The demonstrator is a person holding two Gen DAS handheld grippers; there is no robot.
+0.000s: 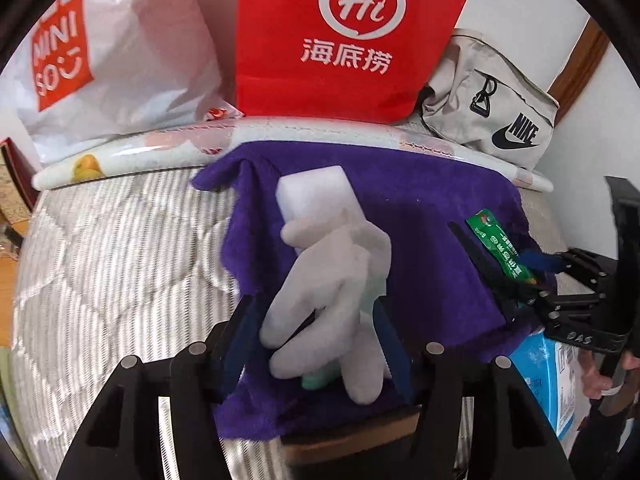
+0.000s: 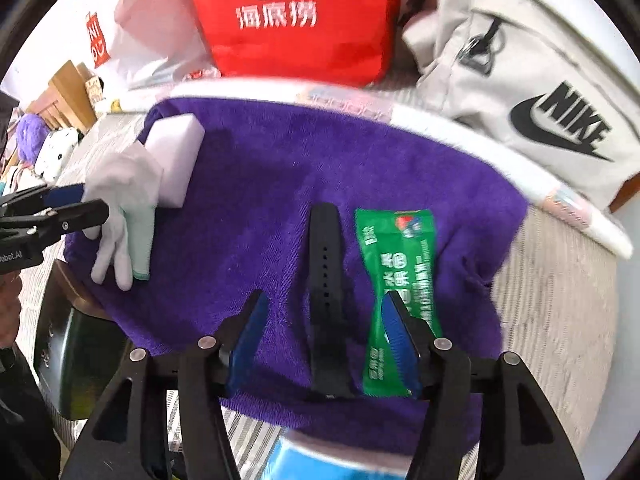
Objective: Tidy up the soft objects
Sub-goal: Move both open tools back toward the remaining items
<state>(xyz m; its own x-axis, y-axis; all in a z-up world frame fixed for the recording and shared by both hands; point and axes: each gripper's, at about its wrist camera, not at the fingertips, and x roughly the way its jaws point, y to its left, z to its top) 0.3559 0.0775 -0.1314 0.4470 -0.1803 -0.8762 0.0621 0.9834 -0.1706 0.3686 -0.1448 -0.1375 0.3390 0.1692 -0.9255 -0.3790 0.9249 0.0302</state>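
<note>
Purple towel [image 2: 280,184] lies spread flat across the striped mattress [image 1: 120,260], and everything soft sits on it. Far left, the white glove [image 1: 332,292] lies draped over the white sponge block [image 1: 316,196], with a pale green cuff peeking out underneath. The left gripper [image 1: 316,320] tilts steeply down over them, its blue-padded fingers [image 1: 244,328] released, standing apart on either side of the glove without pressing it. Over on the right, the black strap [image 2: 326,280] and the green packet [image 2: 396,280] lie side by side. The right gripper [image 2: 324,332] also points steeply down, fingers [image 2: 248,332] released and spread wide: the strap sits loose between them, and the right finger hangs over the packet. Behind the towel stand a red bag [image 1: 348,40], a white shopping bag [image 1: 120,60] and a grey Nike bag [image 2: 520,80].
</note>
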